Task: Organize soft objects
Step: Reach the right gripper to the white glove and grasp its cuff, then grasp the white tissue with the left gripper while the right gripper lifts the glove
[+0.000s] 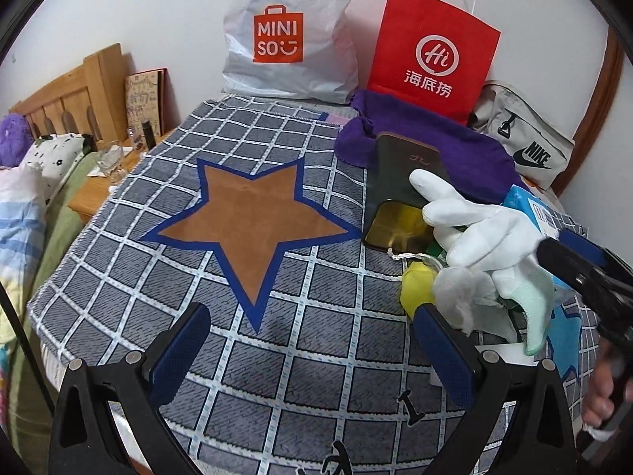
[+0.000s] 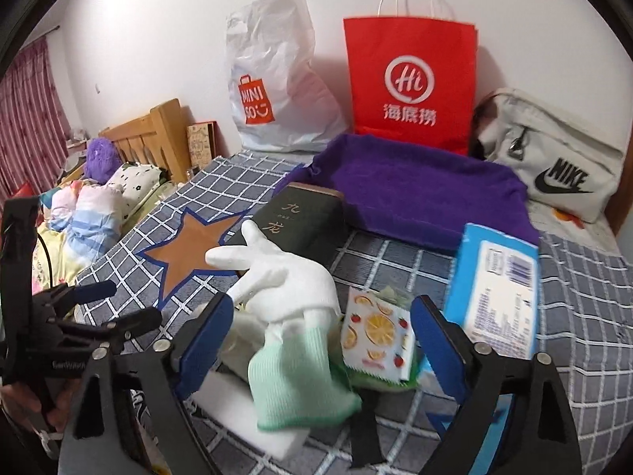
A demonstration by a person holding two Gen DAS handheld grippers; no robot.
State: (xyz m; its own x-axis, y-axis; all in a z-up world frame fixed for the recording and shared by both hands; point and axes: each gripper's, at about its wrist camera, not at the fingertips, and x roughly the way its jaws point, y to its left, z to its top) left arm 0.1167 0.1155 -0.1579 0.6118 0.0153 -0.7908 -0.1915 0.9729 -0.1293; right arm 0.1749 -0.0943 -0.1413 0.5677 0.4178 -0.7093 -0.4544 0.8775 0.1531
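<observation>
A: Right gripper (image 2: 320, 340) first. Jaws?

B: Standing wide, pads not pressing anything. White glove (image 2: 292, 297) sits between them, nearer the left pad; can't tell if it brushes that pad.

A: Glove orientation?

B: Long axis runs from the pale green cuff, low and toward the camera, up to the fingers, which point away and left toward the brown star (image 2: 190, 253). It stands propped rather than flat, two fingers spread.

A: Under it?

B: A heap: white foam block (image 2: 233, 399) beneath the cuff, fruit-print packet (image 2: 378, 336) just beside on the right, blue pack (image 2: 498, 289) outside the right pad.

A: Left gripper (image 1: 308, 340)?

B: Also wide, nothing between the pads, just the checked cover (image 1: 277, 376). The glove (image 1: 474, 233) is off to its right, beyond the right pad, next to a yellow thing (image 1: 415, 289).

A: Further out?

B: Dark book (image 2: 304, 221) behind the glove, touching the purple towel (image 2: 427, 186). Against the wall: white Miniso bag (image 2: 277, 79), red paper bag (image 2: 411, 79), grey Nike bag (image 2: 554, 166). Wooden headboard (image 2: 154, 134) and bedding at far left.
</observation>
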